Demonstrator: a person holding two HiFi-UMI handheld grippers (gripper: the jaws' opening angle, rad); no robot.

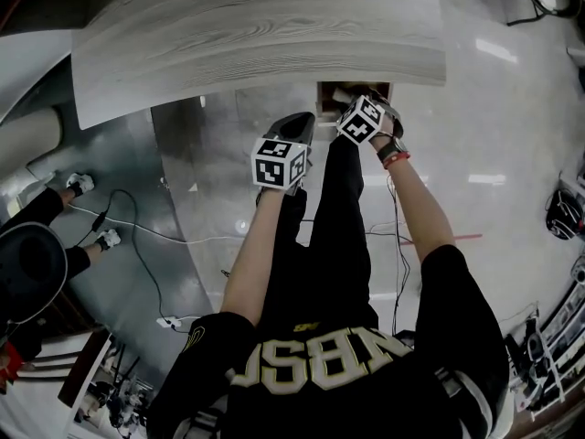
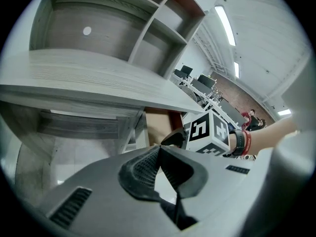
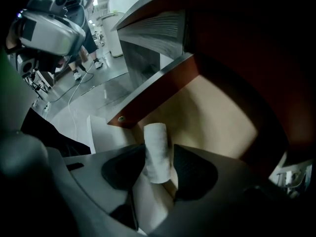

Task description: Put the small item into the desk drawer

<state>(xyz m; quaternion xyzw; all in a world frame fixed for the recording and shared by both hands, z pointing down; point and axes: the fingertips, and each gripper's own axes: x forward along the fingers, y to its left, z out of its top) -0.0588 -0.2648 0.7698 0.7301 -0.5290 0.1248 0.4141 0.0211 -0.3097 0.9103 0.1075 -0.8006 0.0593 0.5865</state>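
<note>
Over drawer (image 3: 212,117), gripper (image 3: 158,159) wide around roll (image 3: 156,139)

desk (image 1: 256,26): grey woodgrain top | floor (image 1: 512,126): glossy, white cable (image 1: 196,240)

The grey wood-grain desk top (image 1: 256,35) lies at the far side, with the open brown wooden drawer (image 3: 212,117) under its near edge, toward the right. The right gripper (image 3: 159,154) reaches into the drawer's mouth. The small white cylindrical roll (image 3: 157,137) sits between its jaws, over the drawer's inside. The left gripper (image 2: 158,149) is just left of the right one and nearer, outside the drawer. On the glossy grey floor (image 1: 494,154) at the left lie thin white cables (image 1: 137,231), with a white power strip (image 1: 169,321) nearer.
</note>
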